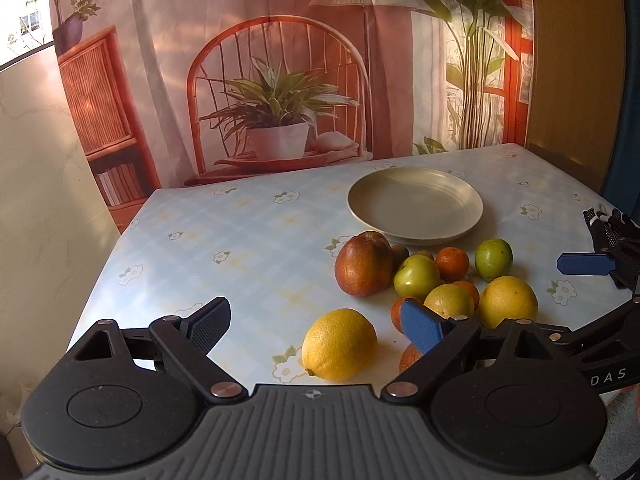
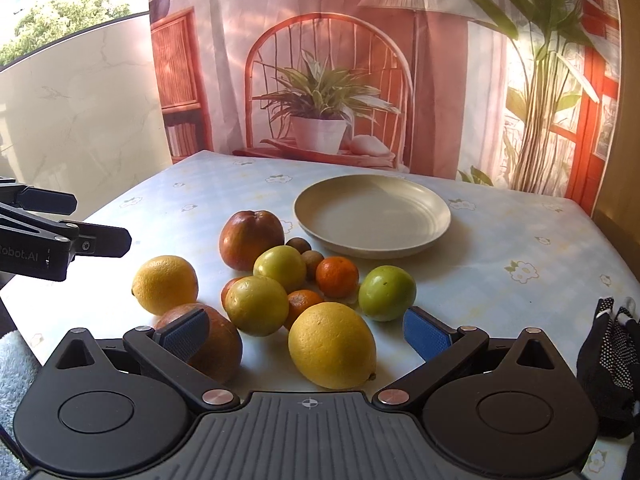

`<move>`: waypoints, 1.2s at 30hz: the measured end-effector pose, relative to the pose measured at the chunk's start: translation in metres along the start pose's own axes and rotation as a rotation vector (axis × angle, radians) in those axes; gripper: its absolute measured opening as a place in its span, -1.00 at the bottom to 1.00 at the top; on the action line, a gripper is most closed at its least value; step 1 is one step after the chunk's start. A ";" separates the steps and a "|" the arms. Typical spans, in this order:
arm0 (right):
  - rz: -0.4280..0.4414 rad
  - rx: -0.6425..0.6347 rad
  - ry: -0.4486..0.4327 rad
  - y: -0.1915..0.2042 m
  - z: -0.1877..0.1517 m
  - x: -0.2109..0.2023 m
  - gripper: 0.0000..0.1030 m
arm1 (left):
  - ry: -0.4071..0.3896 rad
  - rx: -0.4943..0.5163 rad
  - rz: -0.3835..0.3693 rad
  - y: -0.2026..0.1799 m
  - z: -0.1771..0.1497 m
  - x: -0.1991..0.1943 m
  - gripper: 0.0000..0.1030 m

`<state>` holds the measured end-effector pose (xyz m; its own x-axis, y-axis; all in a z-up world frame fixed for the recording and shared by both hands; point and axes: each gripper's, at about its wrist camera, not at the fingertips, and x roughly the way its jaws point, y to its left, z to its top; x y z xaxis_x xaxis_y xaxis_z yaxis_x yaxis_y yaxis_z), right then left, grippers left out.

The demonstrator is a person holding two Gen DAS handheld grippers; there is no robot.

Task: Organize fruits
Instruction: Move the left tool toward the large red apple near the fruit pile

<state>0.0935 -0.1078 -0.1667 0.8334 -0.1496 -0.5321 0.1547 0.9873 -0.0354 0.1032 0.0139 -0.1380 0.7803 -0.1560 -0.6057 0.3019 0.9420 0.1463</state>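
Observation:
A pile of fruit lies on the table in front of an empty beige plate [image 1: 415, 204] [image 2: 372, 216]. It holds a red apple [image 1: 363, 263] [image 2: 251, 239], green fruits [image 1: 494, 259] [image 2: 386, 293], small oranges [image 1: 452, 264] [image 2: 337, 277] and lemons. My left gripper [image 1: 318, 322] is open, with a lemon [image 1: 339, 344] [image 2: 165, 284] between its fingers, not touched. My right gripper [image 2: 306, 334] is open around another lemon [image 2: 332, 345], not touching. It shows at the right edge of the left wrist view [image 1: 586, 264].
The table [image 1: 224, 240] has a pale blue flowered cloth. A printed curtain [image 1: 280, 60] hangs behind its far edge. A marble wall [image 1: 40, 180] stands left. A second reddish fruit [image 2: 218, 344] lies behind my right gripper's left finger. A dotted glove [image 2: 612, 360] is at right.

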 end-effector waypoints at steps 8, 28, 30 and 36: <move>0.033 -0.024 0.027 0.010 -0.007 -0.001 0.95 | 0.034 -0.023 -0.044 -0.002 -0.006 0.006 0.81; 0.117 -0.026 0.128 0.022 -0.015 0.010 0.61 | 0.199 -0.105 -0.085 0.008 -0.016 0.025 0.71; 0.121 -0.036 0.135 0.024 -0.014 0.011 0.63 | 0.219 -0.106 -0.087 0.008 -0.017 0.027 0.66; 0.140 -0.096 0.156 0.030 -0.010 0.013 0.48 | 0.220 -0.136 -0.105 0.011 -0.019 0.029 0.63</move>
<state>0.1034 -0.0796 -0.1828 0.7499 -0.0084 -0.6615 -0.0141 0.9995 -0.0286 0.1186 0.0254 -0.1683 0.6066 -0.2010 -0.7692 0.2872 0.9576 -0.0238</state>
